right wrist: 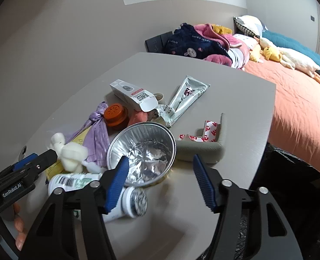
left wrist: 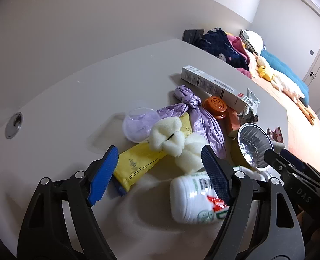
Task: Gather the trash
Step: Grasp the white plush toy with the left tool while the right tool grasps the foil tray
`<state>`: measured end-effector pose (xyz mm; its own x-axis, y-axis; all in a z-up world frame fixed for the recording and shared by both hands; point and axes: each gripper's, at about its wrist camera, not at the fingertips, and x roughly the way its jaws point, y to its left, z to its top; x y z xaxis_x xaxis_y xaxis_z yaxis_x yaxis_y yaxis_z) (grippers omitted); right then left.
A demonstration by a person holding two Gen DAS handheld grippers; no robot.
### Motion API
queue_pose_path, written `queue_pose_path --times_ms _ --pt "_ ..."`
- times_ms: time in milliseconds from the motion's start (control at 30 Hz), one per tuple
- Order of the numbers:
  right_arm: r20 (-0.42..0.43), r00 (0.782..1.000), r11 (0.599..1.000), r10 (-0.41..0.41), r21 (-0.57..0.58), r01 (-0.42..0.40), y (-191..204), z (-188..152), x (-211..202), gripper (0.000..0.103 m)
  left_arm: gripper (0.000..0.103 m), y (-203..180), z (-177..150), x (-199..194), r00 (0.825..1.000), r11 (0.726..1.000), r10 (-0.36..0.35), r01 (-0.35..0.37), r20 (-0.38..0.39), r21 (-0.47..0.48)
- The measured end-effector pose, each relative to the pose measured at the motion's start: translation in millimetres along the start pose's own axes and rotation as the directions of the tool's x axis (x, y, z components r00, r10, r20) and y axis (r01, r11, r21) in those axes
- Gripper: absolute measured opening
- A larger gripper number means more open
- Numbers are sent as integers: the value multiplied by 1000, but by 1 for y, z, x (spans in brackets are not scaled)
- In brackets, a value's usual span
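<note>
Your left gripper (left wrist: 160, 173) low over grey table (left wrist: 73, 99), jaws apart; white bottle (left wrist: 192, 199) lying on its side, right pad against it, left pad well clear; white foam piece (left wrist: 177, 143) just ahead, over yellow packet (left wrist: 138, 162); knotted purple bag (left wrist: 194, 112) behind; clear cup (left wrist: 138, 123) left of it; foil bowl (left wrist: 254, 145) to right, your right gripper's finger (left wrist: 274, 158) at its rim.

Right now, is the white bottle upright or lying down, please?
Lying on its side: the white bottle rests lengthwise on the table, barcode facing up.
</note>
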<state>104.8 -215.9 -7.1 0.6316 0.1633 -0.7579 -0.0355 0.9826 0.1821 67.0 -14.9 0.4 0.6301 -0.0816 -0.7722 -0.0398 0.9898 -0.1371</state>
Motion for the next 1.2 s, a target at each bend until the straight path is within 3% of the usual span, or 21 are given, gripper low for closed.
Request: queue_pose_path --times_ms 167,400,600,767,900,967,1200 --pt "-1 1000 1000 -16 -16 16 2 3 12 50 71 -1 5 13 1000 1000 -2 2 -20 -19" --pt "20 998 997 -55 -49 56 8 4 12 30 53 -3 12 25 999 999 -26 24 -34 -31" --pt "-8 1000 999 -16 -36 16 6 -2 14 28 45 -3 14 29 999 999 -29 27 -31 -43" --pt "-52 997 998 60 7 -60 1 -2 23 8 38 1 12 29 999 997 -43 43 -12 -57" --pt "-12 996 995 91 35 -91 -4 -1 17 6 34 5 11 23 997 995 -65 67 34 -72" --pt "15 995 995 94 39 -95 -5 1 12 5 22 6 13 19 996 994 -74 78 52 -75" --pt "94 991 995 94 32 -97 -3 11 -16 5 22 5 16 4 992 993 -87 94 94 -71"
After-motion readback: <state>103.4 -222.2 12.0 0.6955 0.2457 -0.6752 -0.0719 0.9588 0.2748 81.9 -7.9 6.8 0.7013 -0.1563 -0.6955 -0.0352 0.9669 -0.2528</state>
